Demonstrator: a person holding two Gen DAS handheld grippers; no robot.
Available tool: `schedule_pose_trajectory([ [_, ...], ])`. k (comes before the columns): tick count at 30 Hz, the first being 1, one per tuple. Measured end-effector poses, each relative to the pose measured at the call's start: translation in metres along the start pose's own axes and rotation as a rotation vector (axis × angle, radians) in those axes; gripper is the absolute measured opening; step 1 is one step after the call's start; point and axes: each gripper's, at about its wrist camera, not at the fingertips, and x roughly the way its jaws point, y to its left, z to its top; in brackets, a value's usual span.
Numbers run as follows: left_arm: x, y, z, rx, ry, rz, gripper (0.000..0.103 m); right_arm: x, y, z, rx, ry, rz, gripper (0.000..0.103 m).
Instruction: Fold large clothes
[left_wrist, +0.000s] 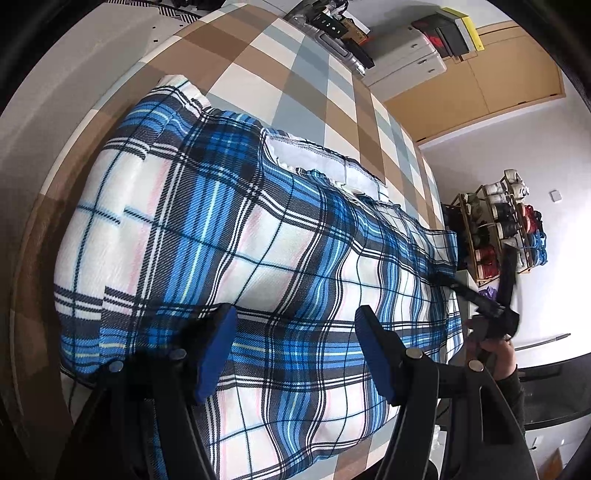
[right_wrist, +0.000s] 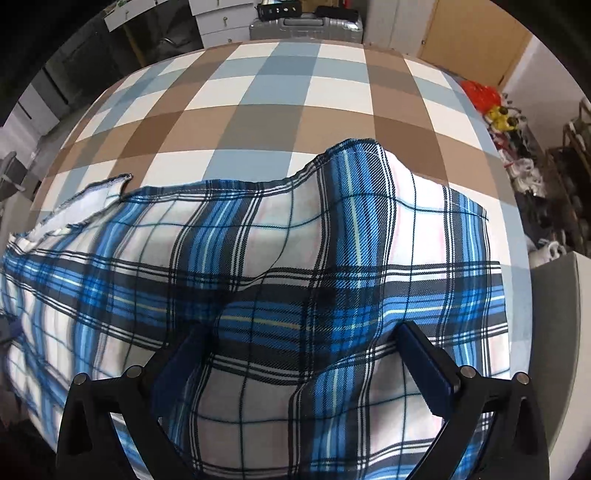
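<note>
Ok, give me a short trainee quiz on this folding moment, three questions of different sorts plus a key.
1. True or false: the blue plaid garment lies on a plain white sheet.
2. In the left wrist view, the jaws of the left claw are: A) shut on a sleeve, B) apart above the garment, C) out of view.
3. What stands against the wall at the right of the left wrist view?

Key
1. False: it lies on a checked cover of brown, blue-grey and white squares.
2. B.
3. A shoe rack.
</note>
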Motion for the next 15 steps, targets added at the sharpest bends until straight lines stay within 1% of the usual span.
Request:
schedule_pose_trajectory([
  [1,-0.001,0.0,0.0,0.0,0.0,0.001,0.061,-0.015,-0.007,-0.002,0.024,-0.046,0.045,0.102],
  [2,-0.001,0.0,-0.001,-0.001,-0.001,0.004,0.061,-0.027,-0.013,-0.005,0.04,-0.073,0.076,0.102],
  [4,-0.001,-0.004,-0.002,0.005,-0.004,0.018,0.061,-0.041,-0.02,-0.015,0.041,-0.084,0.107,0.103],
  [5,-0.002,-0.006,-0.002,0.013,-0.007,0.03,0.061,-0.045,-0.02,-0.021,0.027,-0.075,0.105,0.103],
  [7,-0.003,-0.013,-0.005,0.033,-0.016,0.055,0.061,-0.047,-0.016,-0.037,-0.037,-0.031,0.074,0.103],
  [8,-0.005,-0.017,-0.007,0.044,-0.014,0.049,0.061,-0.044,-0.012,-0.047,-0.09,-0.004,0.03,0.103],
  [9,-0.008,-0.023,-0.011,0.054,-0.013,-0.018,0.061,-0.04,-0.008,-0.058,-0.143,0.022,-0.028,0.103],
  [11,-0.011,-0.035,-0.017,0.078,0.0,-0.126,0.061,-0.028,-0.007,-0.075,-0.202,0.063,-0.101,0.103],
  [12,-0.012,-0.044,-0.022,0.104,0.003,-0.153,0.061,-0.019,-0.009,-0.083,-0.222,0.097,-0.133,0.103],
  [13,-0.011,-0.051,-0.025,0.132,0.001,-0.151,0.061,-0.01,-0.011,-0.091,-0.23,0.12,-0.157,0.103],
  [14,-0.008,-0.06,-0.03,0.174,0.0,-0.134,0.061,-0.01,-0.014,-0.095,-0.209,0.104,-0.145,0.103],
  [15,-0.004,-0.066,-0.033,0.198,0.011,-0.121,0.061,-0.009,-0.02,-0.097,-0.172,0.107,-0.123,0.103],
])
